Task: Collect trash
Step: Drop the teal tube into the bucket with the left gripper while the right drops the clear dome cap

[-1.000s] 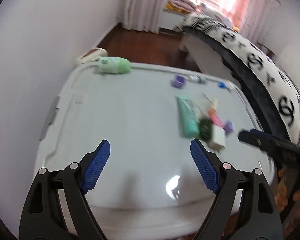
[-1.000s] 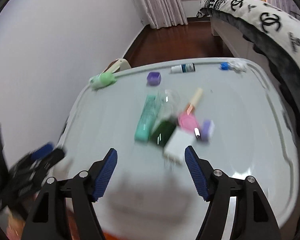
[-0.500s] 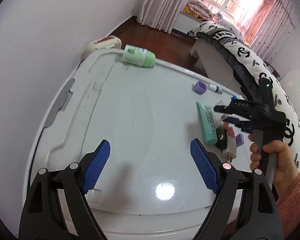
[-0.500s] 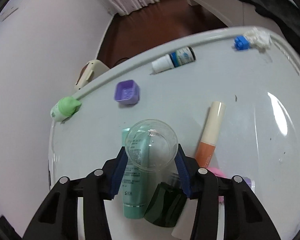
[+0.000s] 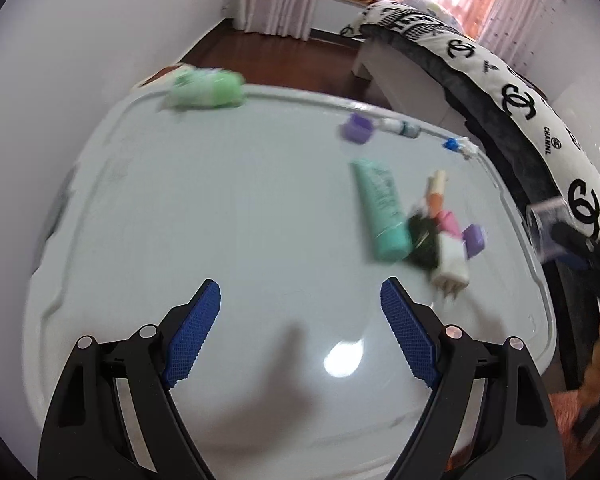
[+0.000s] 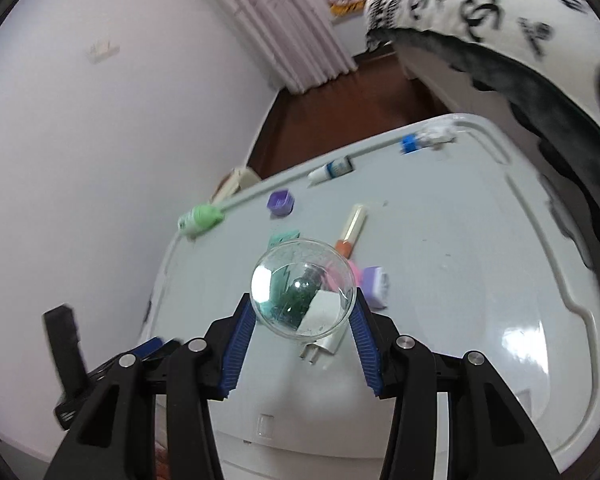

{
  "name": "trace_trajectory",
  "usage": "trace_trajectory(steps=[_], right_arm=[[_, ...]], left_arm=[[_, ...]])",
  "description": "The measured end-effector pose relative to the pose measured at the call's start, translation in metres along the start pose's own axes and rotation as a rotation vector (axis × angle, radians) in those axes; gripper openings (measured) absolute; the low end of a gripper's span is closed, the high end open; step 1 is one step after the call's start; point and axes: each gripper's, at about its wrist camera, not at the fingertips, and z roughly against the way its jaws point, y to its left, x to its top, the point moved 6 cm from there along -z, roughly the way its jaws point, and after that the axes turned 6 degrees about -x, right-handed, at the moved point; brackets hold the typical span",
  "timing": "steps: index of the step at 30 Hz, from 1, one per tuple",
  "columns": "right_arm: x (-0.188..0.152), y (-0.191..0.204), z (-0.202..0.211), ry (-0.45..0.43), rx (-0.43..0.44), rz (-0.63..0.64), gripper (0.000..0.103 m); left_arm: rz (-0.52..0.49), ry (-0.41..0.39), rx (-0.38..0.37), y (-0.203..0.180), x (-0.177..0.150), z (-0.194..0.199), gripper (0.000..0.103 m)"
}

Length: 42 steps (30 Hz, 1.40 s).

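My right gripper (image 6: 303,316) is shut on a clear plastic cup (image 6: 302,287) and holds it above the white table (image 6: 452,280). The cup also shows at the right edge of the left wrist view (image 5: 548,228). My left gripper (image 5: 300,320) is open and empty over the table's near part. A cluster lies on the table: a teal tube (image 5: 382,208), a dark green bottle (image 5: 422,240), a white plug (image 5: 452,268), a pink item (image 5: 448,220), a purple cap (image 5: 474,240) and an orange-capped tube (image 5: 436,190).
A green bottle (image 5: 206,90) lies at the far left rim. A purple cap (image 5: 356,128), a small white bottle (image 5: 400,126) and a blue cap with crumpled paper (image 5: 458,146) lie along the far edge. A bed (image 5: 520,92) stands to the right.
My right gripper has lifted the clear cup up and back from the cluster. My left gripper has swung, and its view is blurred by motion.
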Motion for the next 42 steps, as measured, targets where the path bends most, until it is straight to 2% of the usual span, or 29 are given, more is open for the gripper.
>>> trace_trajectory(steps=[2,5,7,9,11,12,13,14,15,17,22,27,31,34,36,39,42], right_arm=[[0.005,-0.006,0.007,-0.014,0.033,-0.027,0.047],[0.014,-0.019,0.022,-0.057,0.011,-0.020,0.047],[0.017,-0.024,0.022,-0.050,0.056,-0.060,0.047],[0.020,-0.027,0.022,-0.054,0.064,-0.067,0.047],[0.021,-0.027,0.026,-0.061,0.076,-0.066,0.047],[0.021,-0.026,0.027,-0.061,0.088,-0.067,0.047],[0.021,-0.023,0.028,-0.063,0.102,-0.065,0.047],[0.022,-0.022,0.029,-0.064,0.107,-0.061,0.047],[0.023,-0.019,0.029,-0.066,0.112,-0.055,0.047],[0.022,-0.016,0.031,-0.070,0.114,-0.042,0.047],[0.015,-0.018,0.026,-0.053,0.095,-0.036,0.047],[0.004,-0.005,0.026,-0.027,0.108,0.006,0.047],[-0.024,0.027,0.040,0.018,0.147,0.077,0.047],[-0.065,0.043,0.047,0.109,0.160,0.124,0.047],[-0.098,0.049,0.049,0.193,0.152,0.155,0.047],[-0.153,0.051,0.045,0.358,0.108,0.176,0.047],[-0.194,0.045,0.039,0.446,0.017,0.205,0.047]], left_arm=[[-0.001,0.042,0.011,-0.018,0.017,-0.028,0.081],[0.007,0.092,0.061,-0.032,0.037,-0.062,0.081],[0.029,0.150,0.084,-0.040,0.047,-0.086,0.081],[0.030,0.205,0.142,-0.043,0.051,-0.107,0.081],[0.048,0.247,0.164,-0.042,0.048,-0.122,0.073],[0.052,0.242,0.174,-0.041,0.047,-0.123,0.069],[0.055,0.219,0.173,-0.041,0.048,-0.121,0.056],[0.055,0.199,0.168,-0.043,0.049,-0.118,0.049],[0.054,0.194,0.163,-0.045,0.049,-0.116,0.034],[0.054,0.197,0.173,-0.045,0.049,-0.111,0.034],[0.072,0.169,0.108,-0.039,0.037,-0.064,0.033],[0.002,0.157,0.040,-0.039,-0.010,0.013,0.034],[-0.007,0.191,0.015,-0.035,-0.068,0.057,0.034],[-0.027,0.268,-0.022,-0.029,-0.116,0.073,0.034],[-0.037,0.346,-0.033,-0.030,-0.149,0.074,0.034],[-0.028,0.477,-0.060,-0.032,-0.195,0.066,0.034],[-0.026,0.557,-0.022,-0.027,-0.230,0.057,0.034]])
